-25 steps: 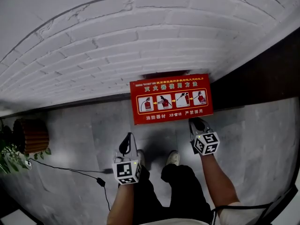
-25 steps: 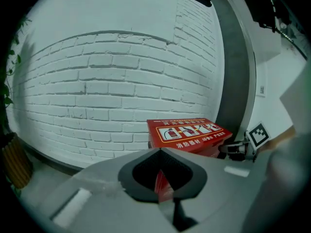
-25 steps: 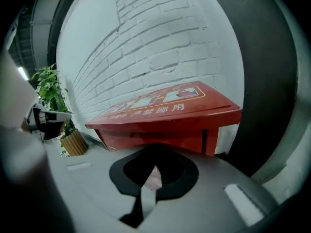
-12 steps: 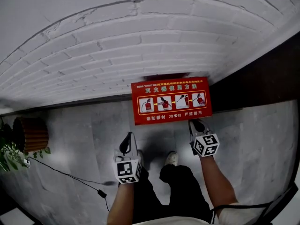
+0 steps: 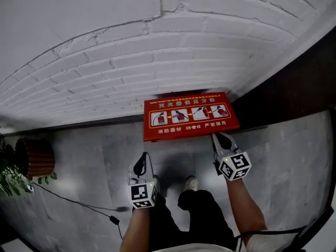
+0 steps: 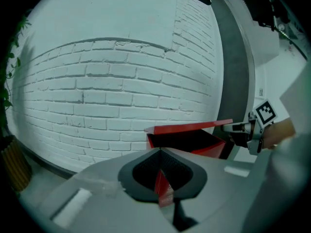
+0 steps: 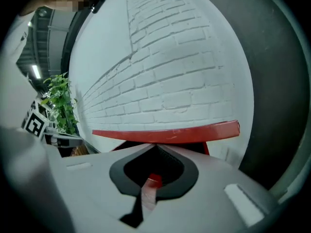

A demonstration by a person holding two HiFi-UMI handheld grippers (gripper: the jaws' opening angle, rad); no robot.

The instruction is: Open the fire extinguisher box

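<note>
Your left hand-held gripper [image 5: 140, 165] hangs clenched and empty over the floor, well short of the work. Your right hand-held gripper [image 5: 220, 139] is clenched too, its tips at the front right corner of the red lid [image 5: 189, 115] and apparently lifting from beneath. The lid is part raised on the fire extinguisher box [image 6: 193, 142] against the brick wall [image 5: 157, 51]. Lift steadily upward and back, so the edge doesn't slip.

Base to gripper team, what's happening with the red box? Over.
Left gripper shut, clear of the box. Right gripper shut, tips at front edge of the lid. Lid tilted up, box partly open. Nothing blocking it.
</note>
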